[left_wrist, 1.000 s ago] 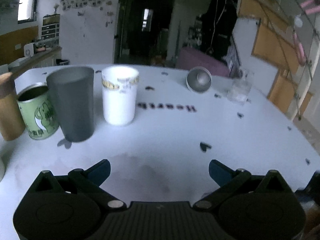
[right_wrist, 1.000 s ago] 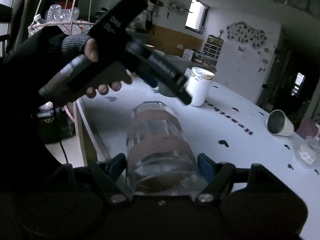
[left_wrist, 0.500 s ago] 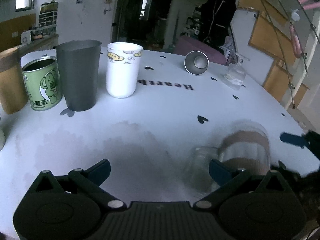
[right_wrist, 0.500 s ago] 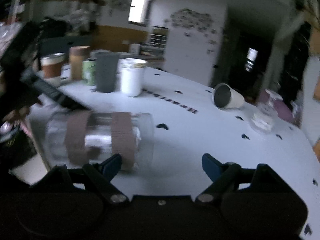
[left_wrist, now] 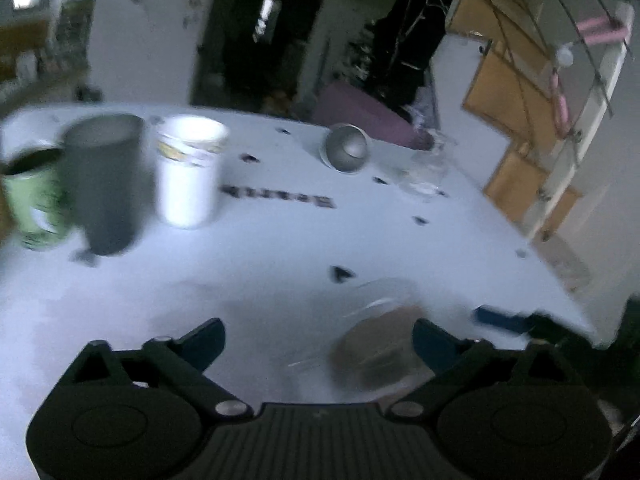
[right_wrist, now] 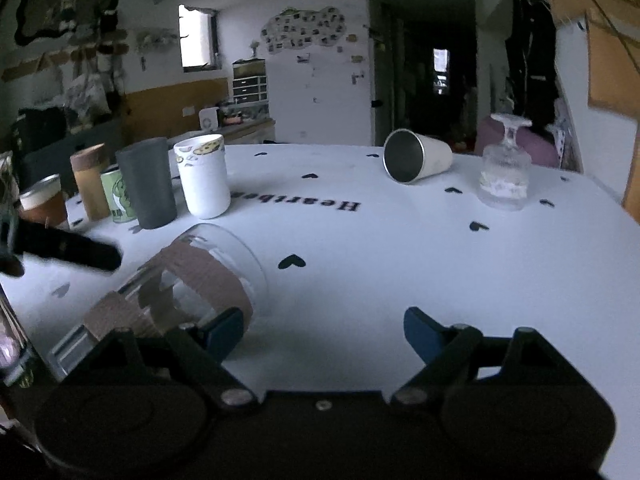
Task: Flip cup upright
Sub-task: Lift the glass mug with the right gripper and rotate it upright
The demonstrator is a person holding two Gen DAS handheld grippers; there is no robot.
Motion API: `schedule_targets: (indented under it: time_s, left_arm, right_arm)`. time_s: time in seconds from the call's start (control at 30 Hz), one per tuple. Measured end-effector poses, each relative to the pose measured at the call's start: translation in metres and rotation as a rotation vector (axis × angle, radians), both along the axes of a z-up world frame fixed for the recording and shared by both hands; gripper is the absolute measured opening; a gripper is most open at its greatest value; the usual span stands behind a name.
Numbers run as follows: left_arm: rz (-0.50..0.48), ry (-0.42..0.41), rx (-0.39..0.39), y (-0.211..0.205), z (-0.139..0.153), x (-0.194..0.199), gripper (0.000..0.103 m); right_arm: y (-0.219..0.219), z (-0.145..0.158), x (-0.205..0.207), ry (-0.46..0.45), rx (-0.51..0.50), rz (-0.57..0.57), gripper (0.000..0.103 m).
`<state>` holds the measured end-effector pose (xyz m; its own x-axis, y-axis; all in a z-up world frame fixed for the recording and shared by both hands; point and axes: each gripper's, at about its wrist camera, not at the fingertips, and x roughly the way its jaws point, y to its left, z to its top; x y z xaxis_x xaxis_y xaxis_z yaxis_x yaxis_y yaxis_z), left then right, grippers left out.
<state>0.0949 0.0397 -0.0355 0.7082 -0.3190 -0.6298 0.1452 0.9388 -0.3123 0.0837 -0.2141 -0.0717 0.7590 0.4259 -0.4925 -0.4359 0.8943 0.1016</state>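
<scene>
A clear glass cup with brown tape bands [right_wrist: 192,284] lies on its side on the white table [right_wrist: 360,264], its mouth toward the far side. It sits just left of my right gripper [right_wrist: 324,332], which is open and empty. In the left wrist view the same cup [left_wrist: 376,340] is blurred, lying between the fingers of my left gripper [left_wrist: 316,340], nearer the right one. The left gripper is open. A metal cup [right_wrist: 416,156] lies on its side at the far end; it also shows in the left wrist view [left_wrist: 346,152].
A white cup [right_wrist: 204,176], a grey tumbler [right_wrist: 148,184], a green can [right_wrist: 114,196] and a wooden-lidded jar [right_wrist: 90,180] stand at the left. An upside-down stemmed glass [right_wrist: 506,168] stands far right. The left gripper's tip [right_wrist: 68,248] reaches in from the left.
The right gripper let go of the taped glass cup and swung right; the cup now lies on the table. The left gripper has moved up to the cup.
</scene>
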Motion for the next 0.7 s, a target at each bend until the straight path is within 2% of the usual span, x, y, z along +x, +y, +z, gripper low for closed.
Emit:
schedule_targets:
  time_s: [0.07, 0.23, 0.47, 0.57, 0.7]
  left_arm:
    - [-0.015, 0.063, -0.046, -0.007, -0.003, 0.018, 0.093]
    - [-0.038, 0.186, -0.097, -0.024, -0.015, 0.052, 0.088]
    - [-0.090, 0.241, -0.058, -0.043, -0.022, 0.067, 0.087]
    - [-0.105, 0.266, -0.042, -0.044, -0.028, 0.070, 0.082]
    - [-0.105, 0.249, -0.054, -0.037, -0.027, 0.062, 0.081]
  right_arm:
    - [0.000, -0.002, 0.000, 0.007, 0.003, -0.002, 0.088]
    - [-0.001, -0.004, 0.001, 0.013, 0.007, -0.008, 0.088]
    - [-0.002, -0.007, 0.004, 0.016, 0.018, -0.003, 0.088]
    - [-0.001, -0.008, 0.004, 0.017, 0.019, -0.003, 0.088]
    - [-0.001, -0.007, 0.003, 0.015, 0.023, 0.002, 0.088]
